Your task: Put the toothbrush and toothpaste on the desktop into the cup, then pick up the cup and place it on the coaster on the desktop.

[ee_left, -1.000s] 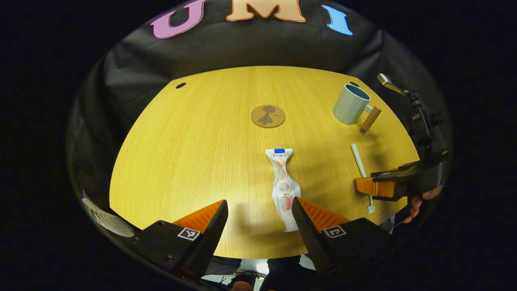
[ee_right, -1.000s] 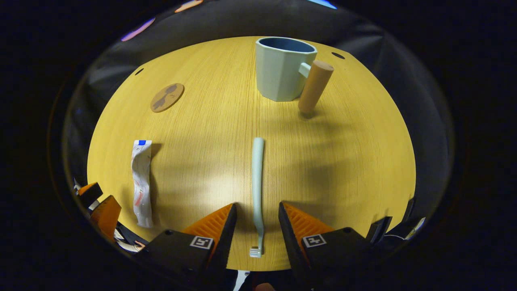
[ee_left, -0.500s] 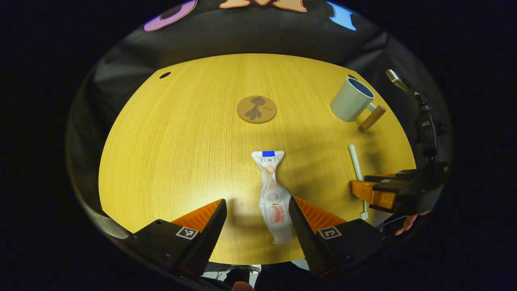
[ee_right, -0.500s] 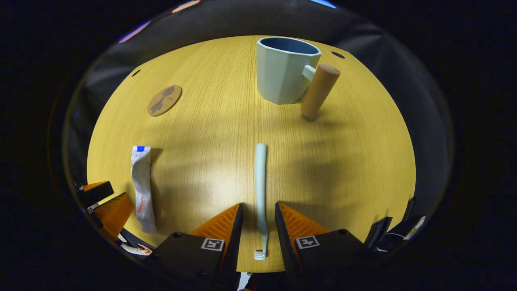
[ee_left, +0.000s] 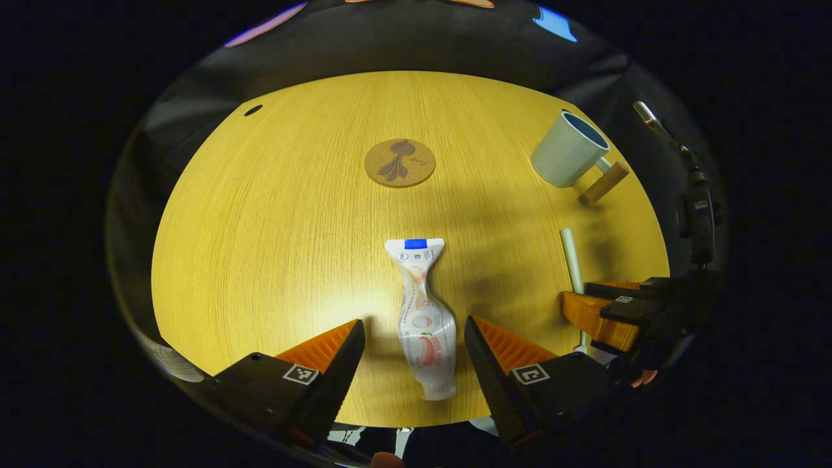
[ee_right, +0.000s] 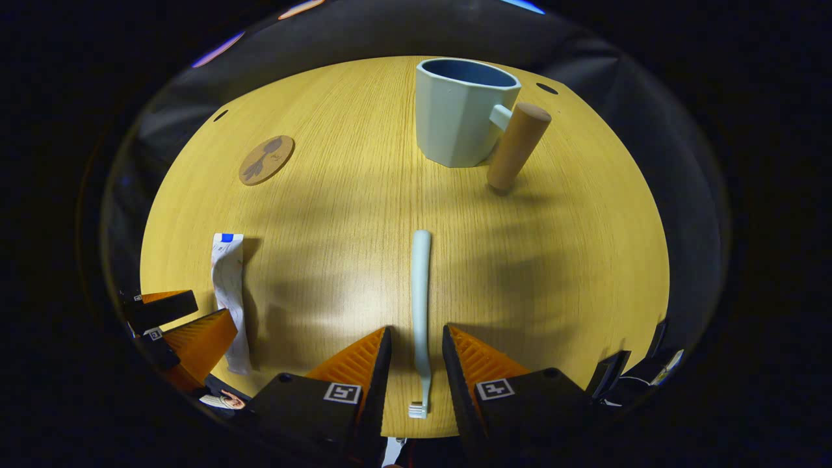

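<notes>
On tabletop (ee_left: 273, 214), near side of cup (ee_right: 463, 110): first step, pickups. Right tool (ee_right: 416, 364) nearly shut round toothbrush (ee_right: 420, 292), not yet gripping; left tool (ee_left: 411, 351) wide apart astride toothpaste (ee_left: 422, 312). Next: squeeze, lift, drop into cup. Coaster (ee_left: 399, 163) left of cup.

Toothpaste (ee_left: 422, 312): white squeezed tube, flat on desktop, crimped end w/ blue mark pointing to coaster (ee_left: 399, 163), a round cork disc. Toothbrush (ee_right: 420, 305): pale green, flat, bristles nearest camera. Cup (ee_right: 463, 110): pale green, upright, wooden handle, empty.
</notes>
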